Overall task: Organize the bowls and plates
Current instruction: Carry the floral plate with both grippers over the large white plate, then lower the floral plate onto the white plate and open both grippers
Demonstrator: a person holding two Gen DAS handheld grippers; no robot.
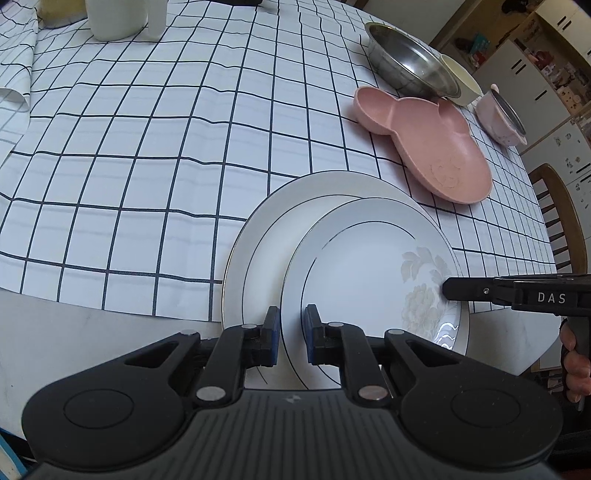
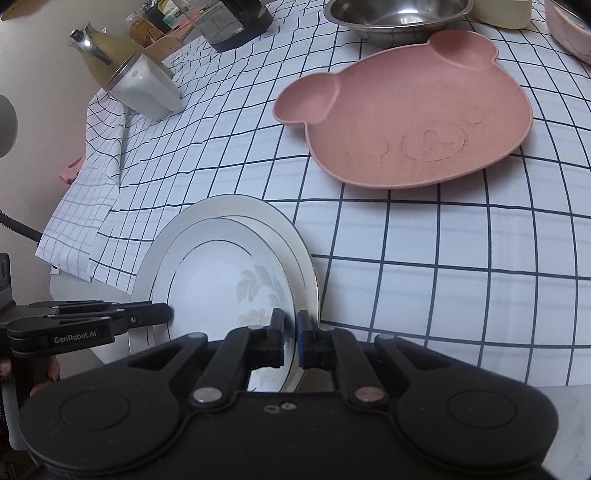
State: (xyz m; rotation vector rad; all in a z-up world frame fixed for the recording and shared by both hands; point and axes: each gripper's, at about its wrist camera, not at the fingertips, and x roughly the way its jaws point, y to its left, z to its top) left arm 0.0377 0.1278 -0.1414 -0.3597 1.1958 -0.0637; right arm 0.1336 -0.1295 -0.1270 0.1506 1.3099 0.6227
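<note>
A smaller white plate with a grey flower print (image 1: 373, 273) lies on a larger white plate (image 1: 266, 236) at the near table edge. My left gripper (image 1: 291, 332) straddles the smaller plate's near rim, its blue pads slightly apart from it. My right gripper (image 2: 290, 334) is shut on the opposite rim of the same plate (image 2: 218, 284); it shows in the left wrist view (image 1: 448, 290). The larger plate (image 2: 266, 218) shows beneath. A pink bear-shaped plate (image 1: 424, 144) (image 2: 406, 114) lies beyond. A steel bowl (image 1: 410, 55) (image 2: 399, 14) sits behind it.
A cream cup (image 1: 461, 79) and a pink lidded pot (image 1: 498, 114) stand at the far right of the checked tablecloth (image 1: 147, 147). White containers (image 1: 110, 18), a jug (image 2: 144, 88) and bottles (image 2: 236, 22) stand at the far side. A wooden chair (image 1: 557, 221) stands beside the table.
</note>
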